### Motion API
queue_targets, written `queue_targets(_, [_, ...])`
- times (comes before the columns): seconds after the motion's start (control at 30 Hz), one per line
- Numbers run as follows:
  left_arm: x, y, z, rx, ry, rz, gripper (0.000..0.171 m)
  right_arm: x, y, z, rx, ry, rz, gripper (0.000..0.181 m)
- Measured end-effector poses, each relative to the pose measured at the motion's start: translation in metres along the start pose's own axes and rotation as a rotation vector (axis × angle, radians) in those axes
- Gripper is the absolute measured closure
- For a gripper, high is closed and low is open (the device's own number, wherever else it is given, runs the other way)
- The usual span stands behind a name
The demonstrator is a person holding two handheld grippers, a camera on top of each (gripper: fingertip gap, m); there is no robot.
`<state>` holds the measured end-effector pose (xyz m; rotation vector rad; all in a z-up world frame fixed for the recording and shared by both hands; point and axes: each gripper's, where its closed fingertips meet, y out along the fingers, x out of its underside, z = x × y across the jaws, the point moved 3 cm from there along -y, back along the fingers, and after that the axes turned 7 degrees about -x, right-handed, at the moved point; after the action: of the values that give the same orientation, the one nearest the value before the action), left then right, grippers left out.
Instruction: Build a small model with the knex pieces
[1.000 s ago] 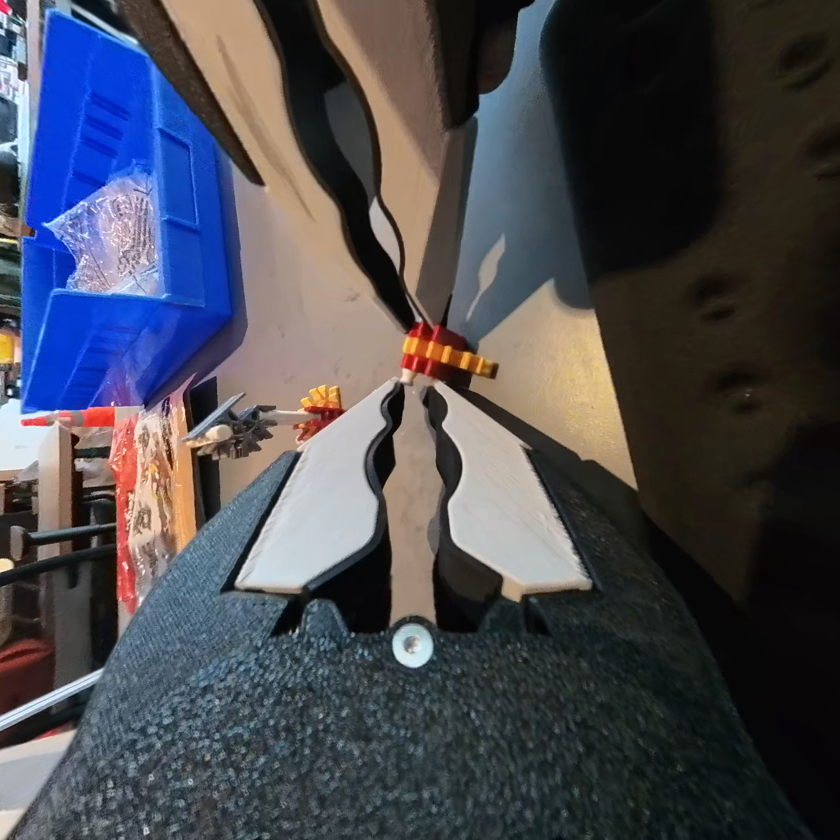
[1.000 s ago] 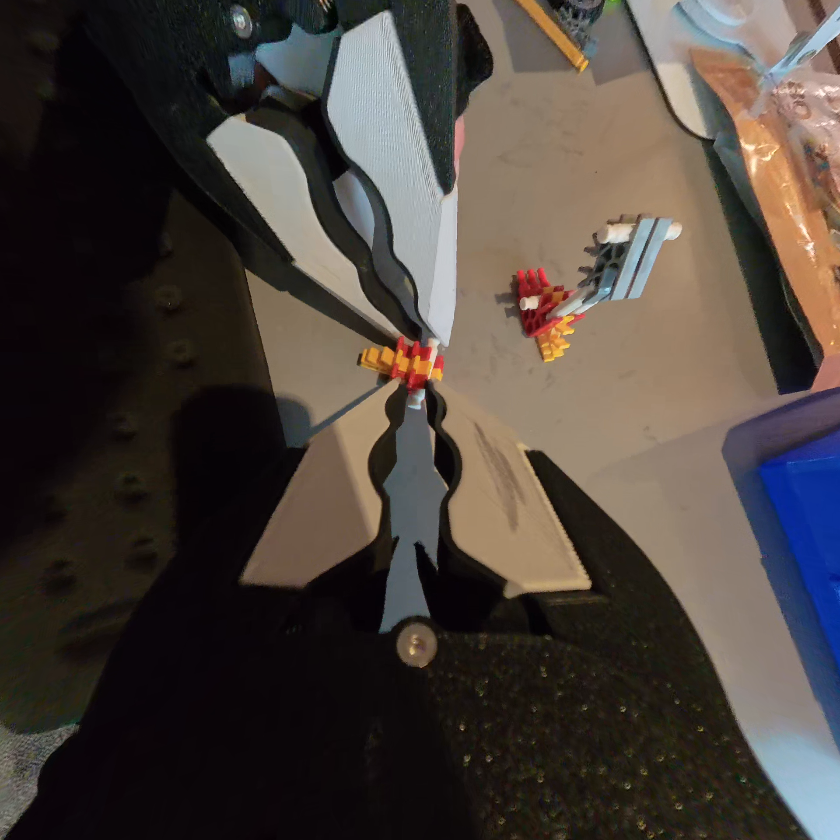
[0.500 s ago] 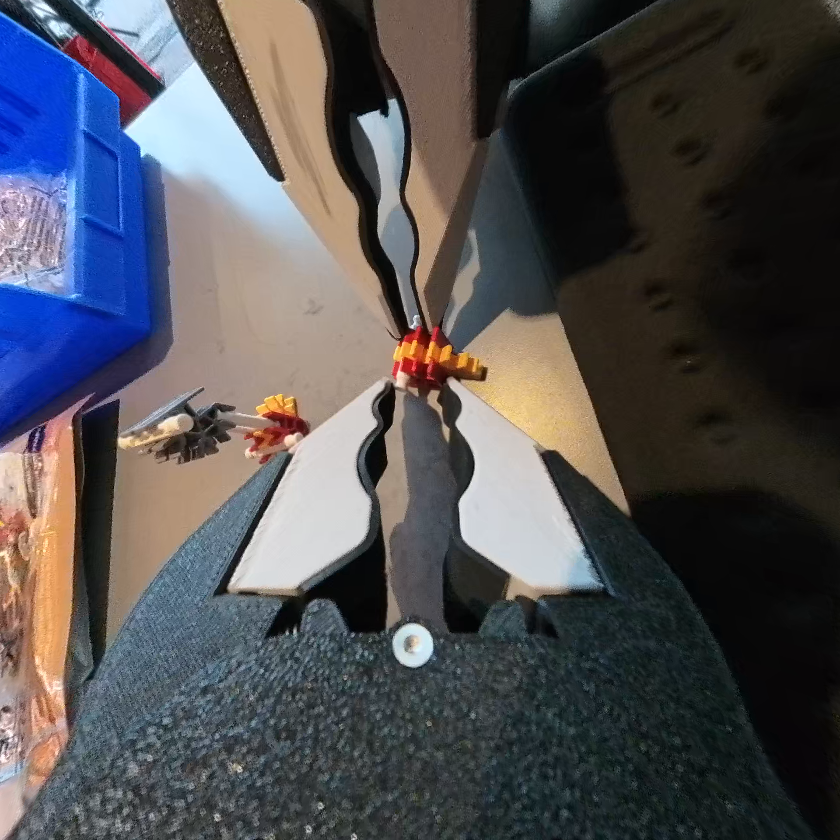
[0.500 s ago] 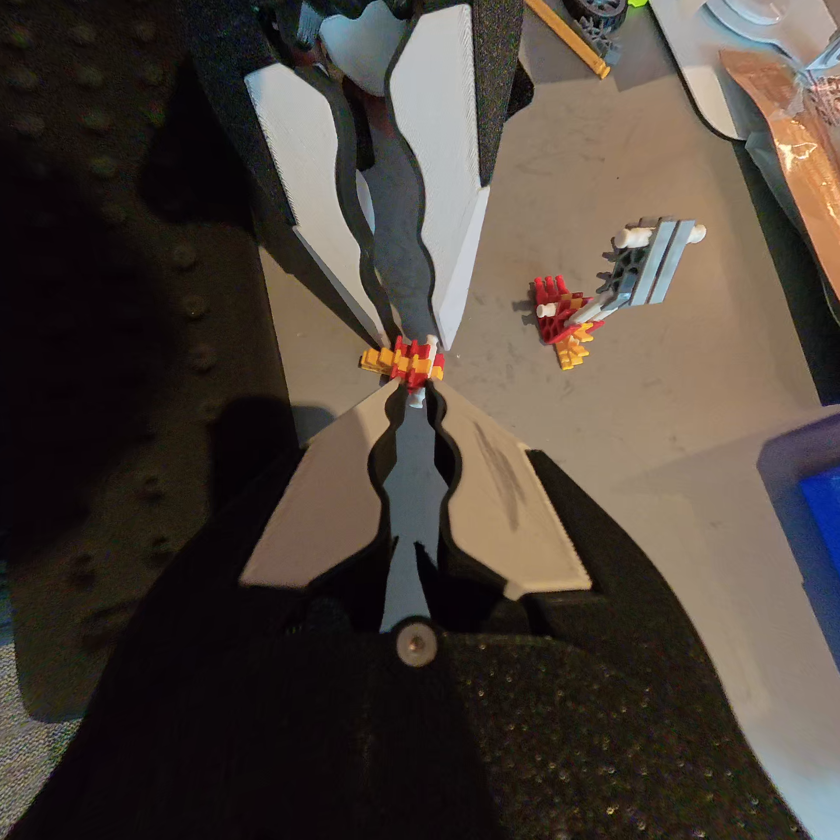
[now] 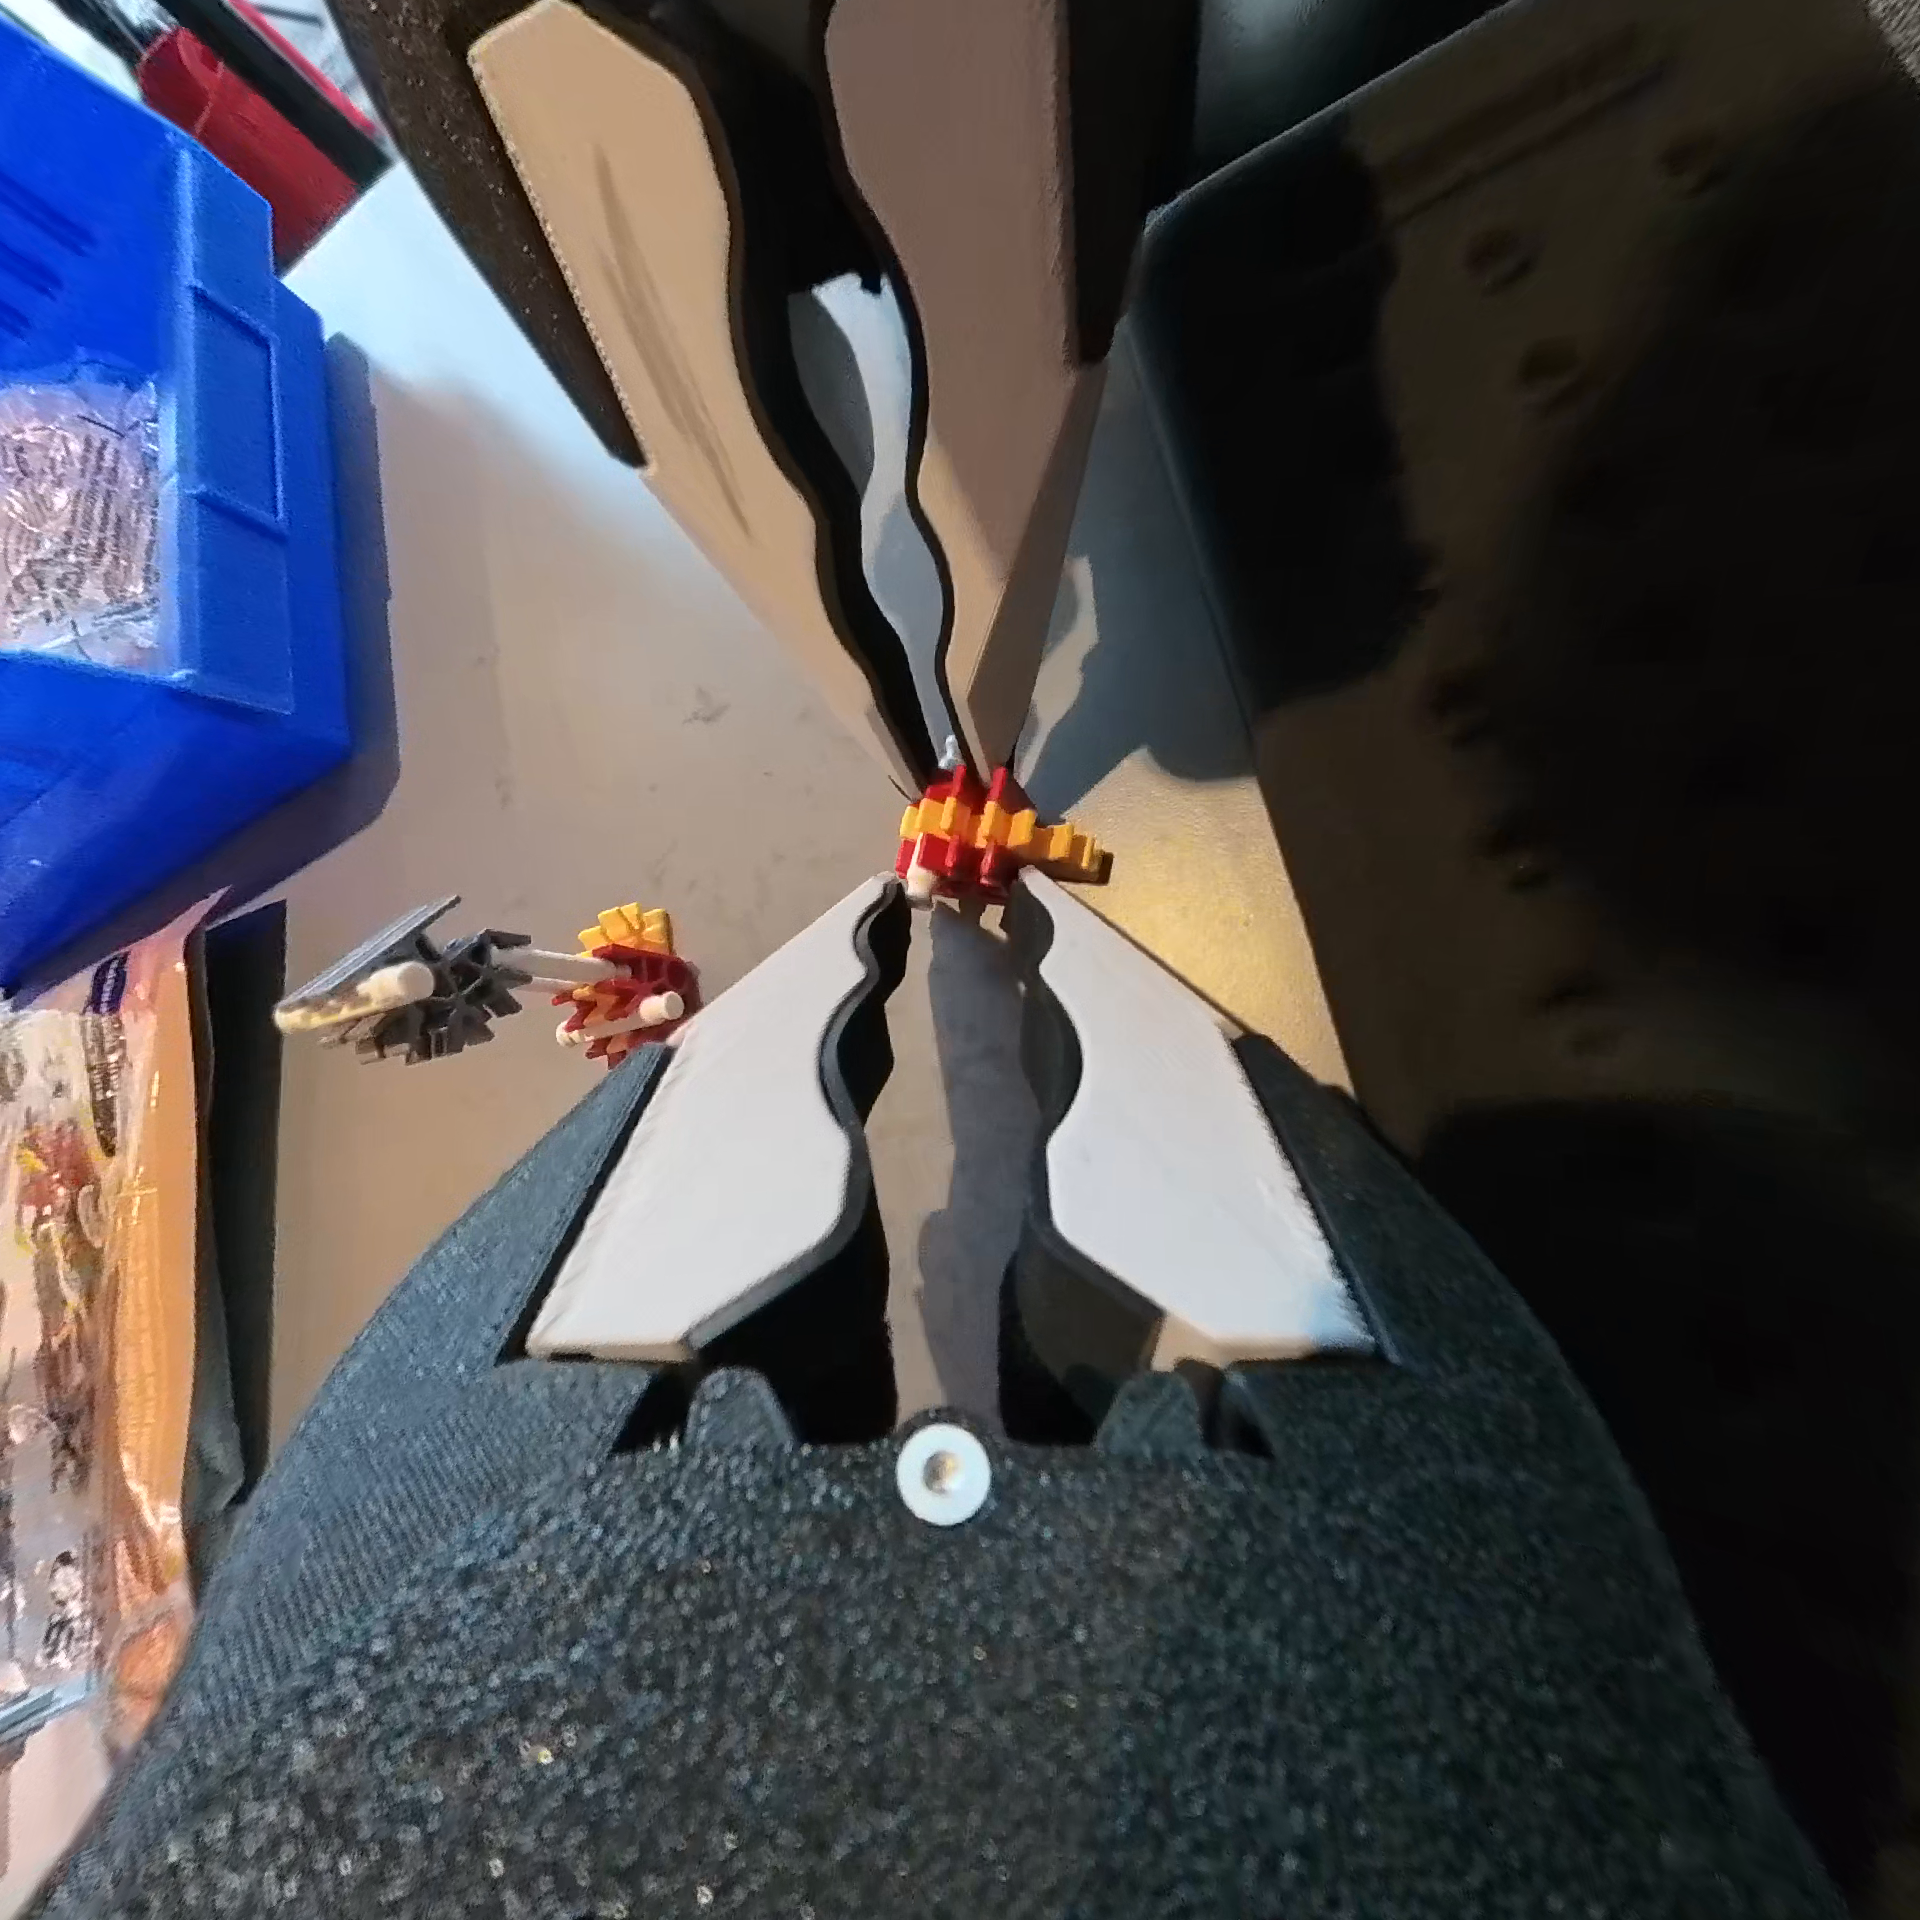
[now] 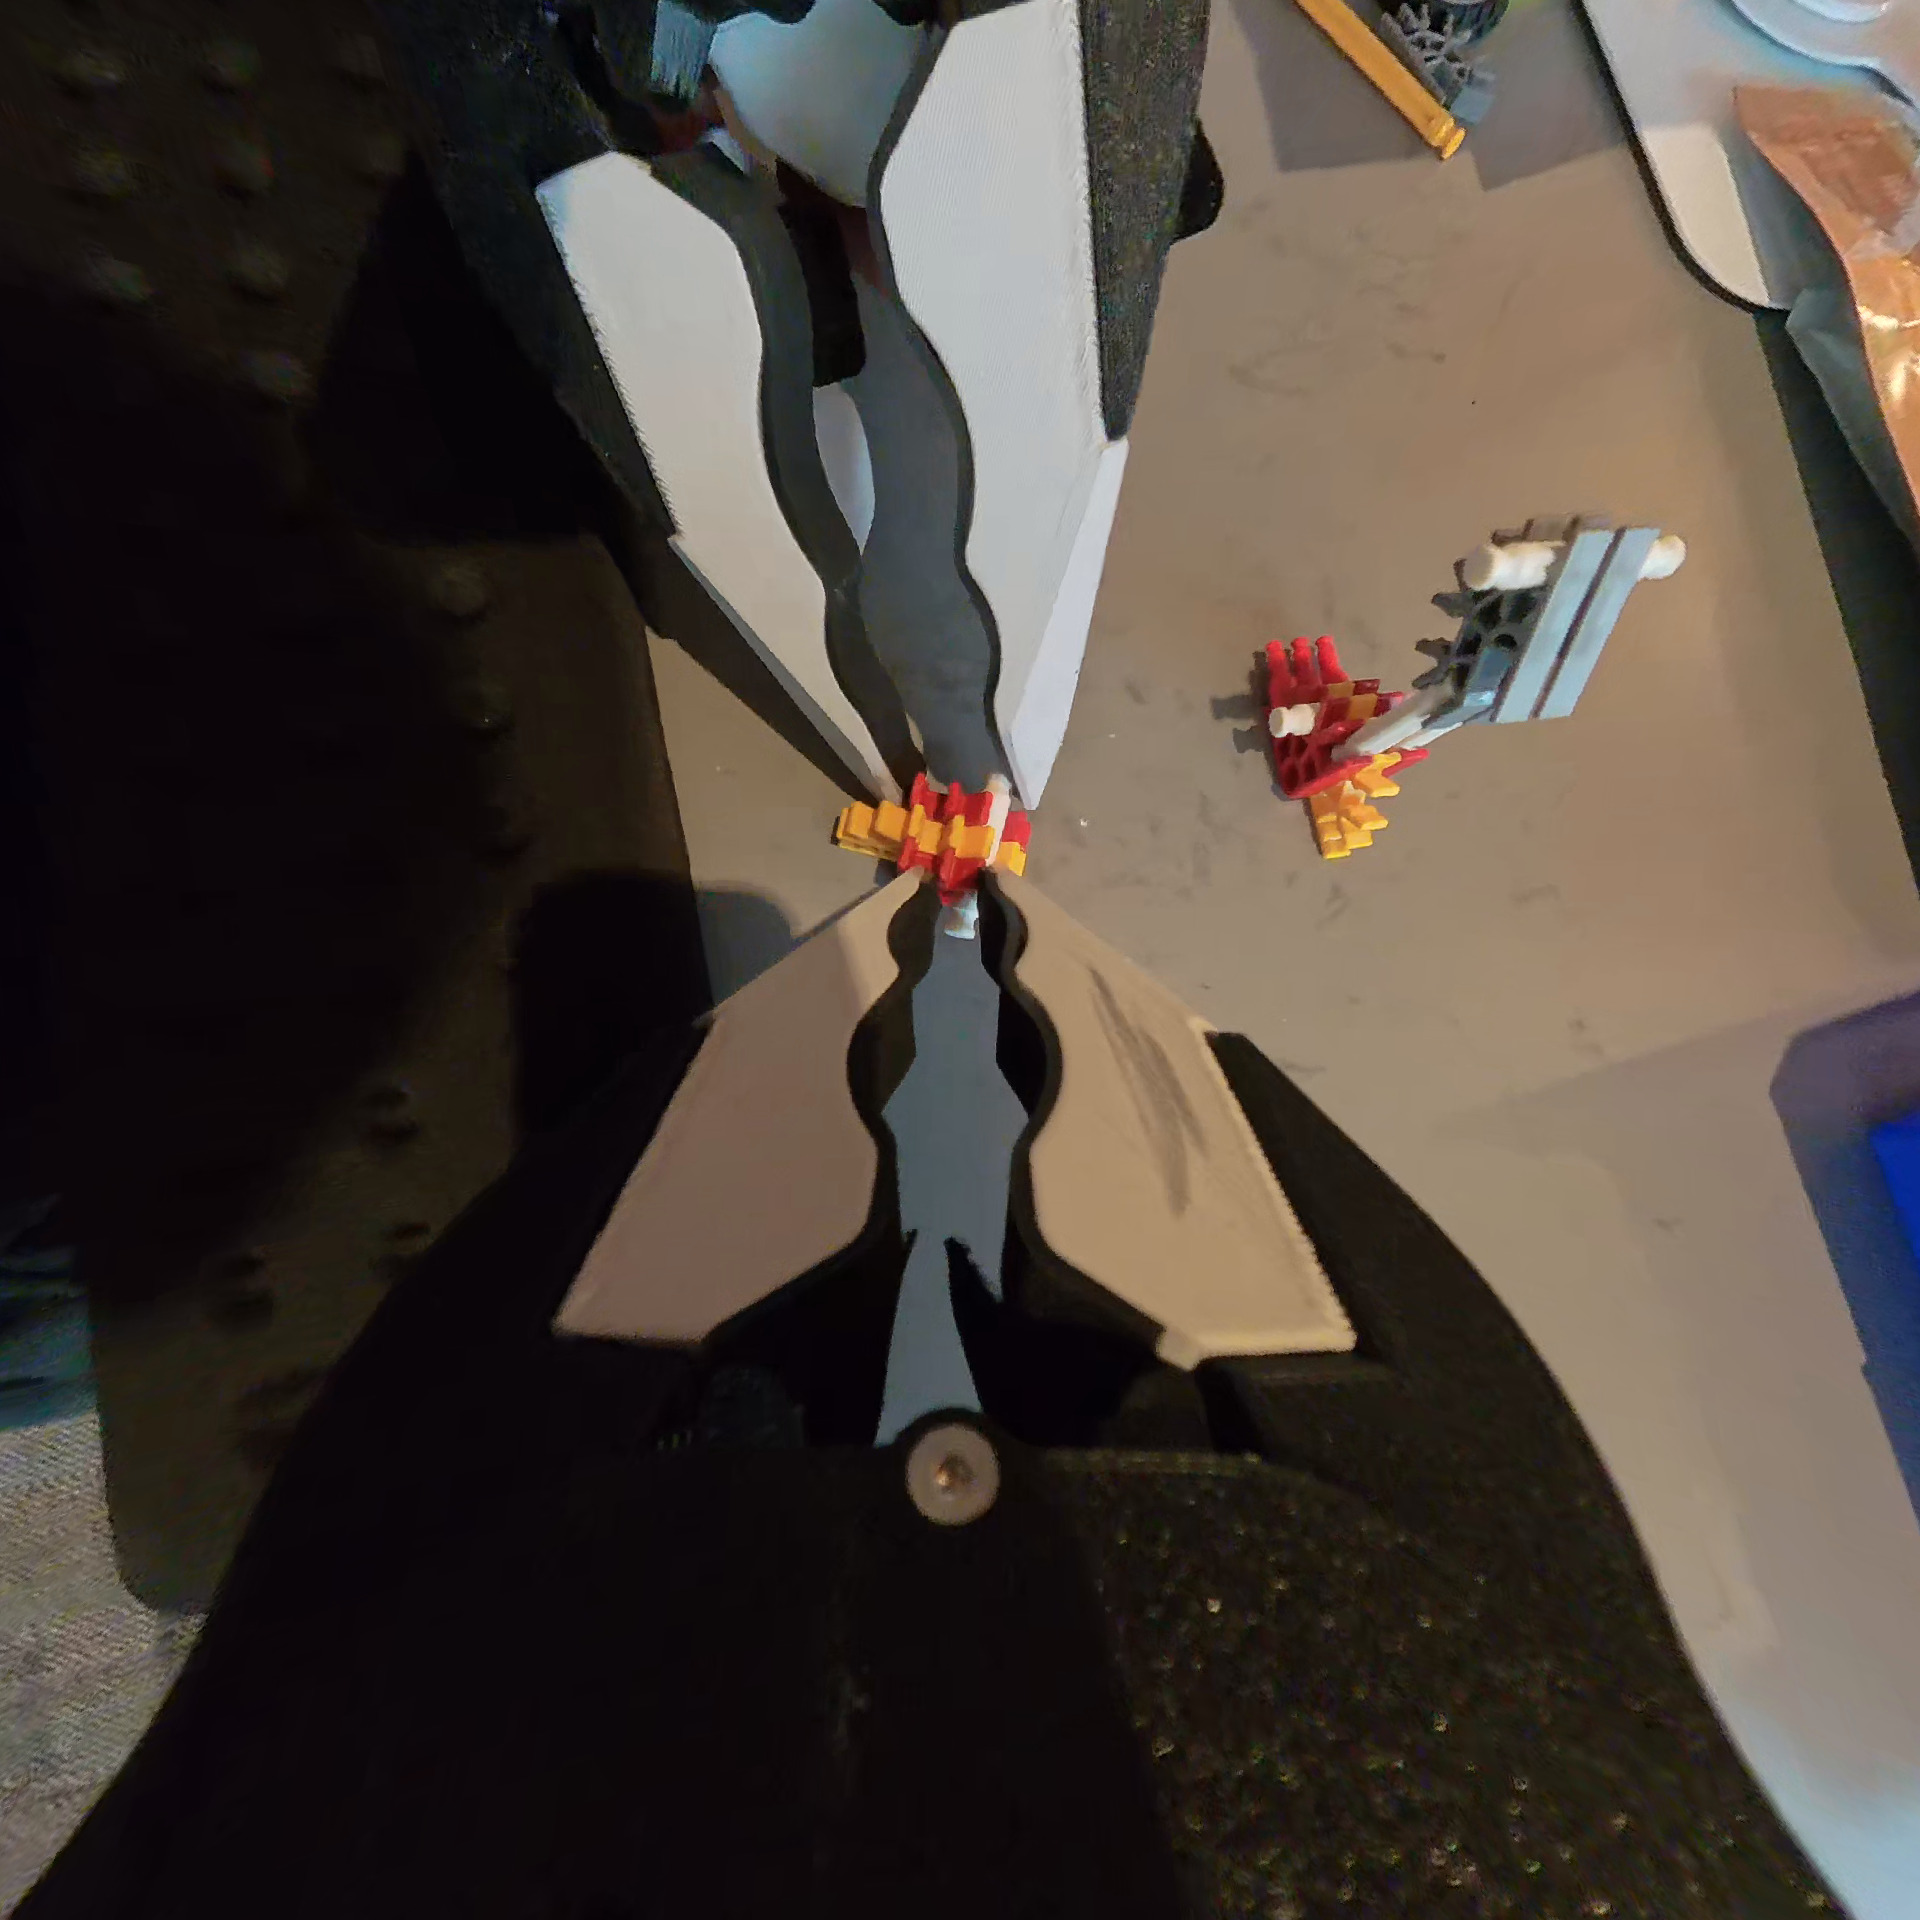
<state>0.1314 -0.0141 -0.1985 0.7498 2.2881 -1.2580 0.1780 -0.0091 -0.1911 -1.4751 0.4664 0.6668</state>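
Observation:
A small red and yellow toy-brick cluster (image 5: 987, 836) with a short white rod through it hangs between both grippers, above the grey table (image 5: 582, 644). My left gripper (image 5: 961, 883) is shut on its near side. My right gripper (image 5: 951, 764) comes in from the top and pinches the opposite side. In the right wrist view my right gripper (image 6: 956, 888) is shut on the cluster (image 6: 935, 836) at the white rod's end, and the left gripper (image 6: 951, 779) grips it from above. A second assembly (image 6: 1455, 686) of red, yellow and grey pieces lies on the table to the right.
That second assembly (image 5: 488, 982) shows left of my left fingers. A blue bin (image 5: 156, 520) holding a clear bag stands at far left. A bag of parts (image 5: 73, 1299) lies below it. A black studded mat (image 6: 260, 623) borders the table. A yellow rod (image 6: 1382, 73) and white tray (image 6: 1683, 156) lie farther back.
Both grippers keep hold of the cluster. The pair has turned and shifted together, so the blue bin and the loose assembly have slid across both views.

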Motion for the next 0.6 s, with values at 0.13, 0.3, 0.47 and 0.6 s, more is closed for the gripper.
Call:
queue_targets(0.13, [-0.0014,0.0002,0.0019,-0.015,-0.027,-0.027,0.156,-0.0006,0.0004,0.0000,-0.017,-0.003,-0.012,0.175])
queue_targets(0.3, [-0.0024,0.0004,0.0033,-0.048,-0.067,-0.049,0.156,-0.0020,0.0007,0.0002,-0.043,-0.037,-0.042,0.176])
queue_targets(0.47, [-0.0017,0.0015,0.0030,-0.060,-0.040,-0.046,0.155,-0.0032,0.0000,0.0020,-0.044,-0.088,-0.115,0.175])
queue_targets(0.6, [-0.0001,0.0037,-0.0007,-0.094,-0.021,-0.049,0.153,0.0000,-0.0033,0.0065,0.037,0.016,-0.056,0.174])
